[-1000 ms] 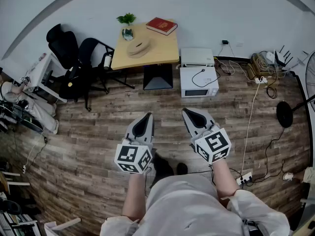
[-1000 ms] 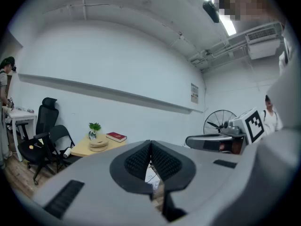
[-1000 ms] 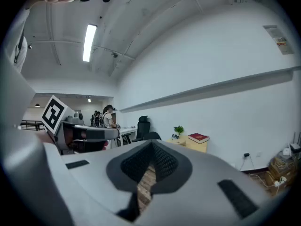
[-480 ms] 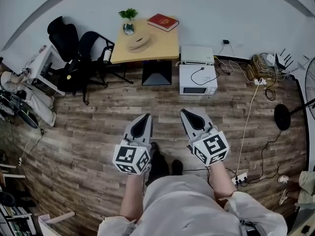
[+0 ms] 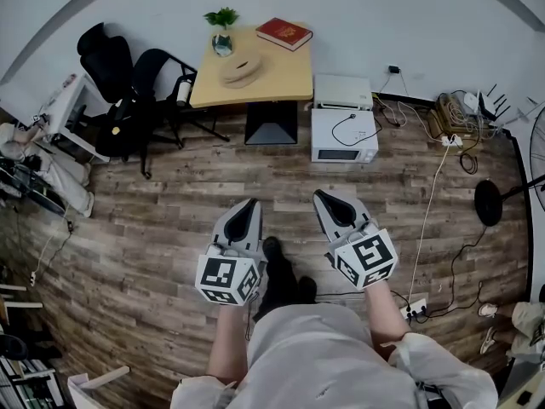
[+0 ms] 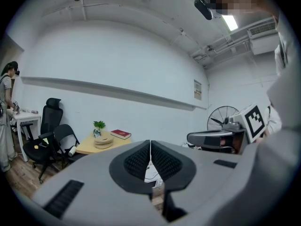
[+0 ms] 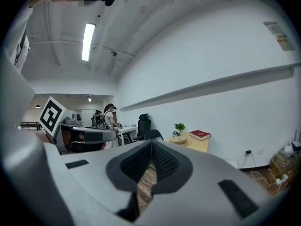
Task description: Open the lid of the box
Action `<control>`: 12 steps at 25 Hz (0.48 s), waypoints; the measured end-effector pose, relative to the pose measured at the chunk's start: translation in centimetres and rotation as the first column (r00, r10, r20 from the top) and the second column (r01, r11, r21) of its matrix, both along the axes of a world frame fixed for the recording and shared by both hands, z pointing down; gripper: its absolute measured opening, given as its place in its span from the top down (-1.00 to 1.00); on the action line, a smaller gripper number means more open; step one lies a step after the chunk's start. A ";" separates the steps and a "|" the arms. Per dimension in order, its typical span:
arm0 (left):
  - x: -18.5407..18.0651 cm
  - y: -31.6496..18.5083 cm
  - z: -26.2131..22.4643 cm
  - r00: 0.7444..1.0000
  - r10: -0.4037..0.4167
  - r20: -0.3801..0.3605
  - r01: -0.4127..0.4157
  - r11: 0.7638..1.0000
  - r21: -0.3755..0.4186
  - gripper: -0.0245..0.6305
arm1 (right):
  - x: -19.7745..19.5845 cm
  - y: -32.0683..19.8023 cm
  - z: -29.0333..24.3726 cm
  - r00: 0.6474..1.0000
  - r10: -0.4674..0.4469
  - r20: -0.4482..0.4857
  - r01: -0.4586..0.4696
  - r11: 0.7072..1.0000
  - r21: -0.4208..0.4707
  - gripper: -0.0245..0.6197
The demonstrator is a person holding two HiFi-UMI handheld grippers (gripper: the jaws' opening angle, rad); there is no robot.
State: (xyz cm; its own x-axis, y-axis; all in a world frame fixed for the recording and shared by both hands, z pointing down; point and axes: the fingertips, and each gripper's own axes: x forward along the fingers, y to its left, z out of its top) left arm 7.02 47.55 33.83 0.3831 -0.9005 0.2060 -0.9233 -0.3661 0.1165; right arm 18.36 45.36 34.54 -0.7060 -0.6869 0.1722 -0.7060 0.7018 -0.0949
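Left tongs (image 5: pixel 252 203) and right tongs (image 5: pixel 321 196) are both closed with nothing in them, held over the floor (image 5: pixel 162 211), well apart from the desk (image 5: pixel 281 88). The box (image 5: pixel 239 69) is probably the round tan thing there, near a plant (image 5: pixel 221 17) and book (image 5: pixel 284 33). The step in hand is the approach: the next move calls for walking up and opening the tongs. The lid seam is too small to make out.

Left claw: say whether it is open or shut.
Shut. In the left gripper view the left claw shows its two sides pressed together, nothing between them.
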 end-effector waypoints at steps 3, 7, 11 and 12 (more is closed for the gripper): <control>-0.6 -2.2 0.0 1.000 0.008 -0.005 -0.008 1.000 0.004 0.90 | -0.9 -2.2 0.0 1.000 -0.001 -0.017 0.001 1.000 -0.002 0.92; -2.2 -5.8 -0.4 1.000 0.013 -0.017 -0.013 1.000 0.010 0.90 | -2.7 -5.8 -0.7 0.999 -0.002 -0.033 0.002 1.000 0.003 0.91; -4.4 -9.5 -0.9 1.000 0.027 -0.015 -0.027 1.000 0.014 0.90 | -5.2 -9.4 -1.6 1.000 -0.004 -0.029 0.004 1.000 0.010 0.86; -4.9 -10.4 -1.0 0.999 0.031 -0.015 -0.031 0.999 0.015 0.90 | -5.8 -10.3 -1.9 1.000 -0.005 -0.029 0.005 1.000 0.010 0.85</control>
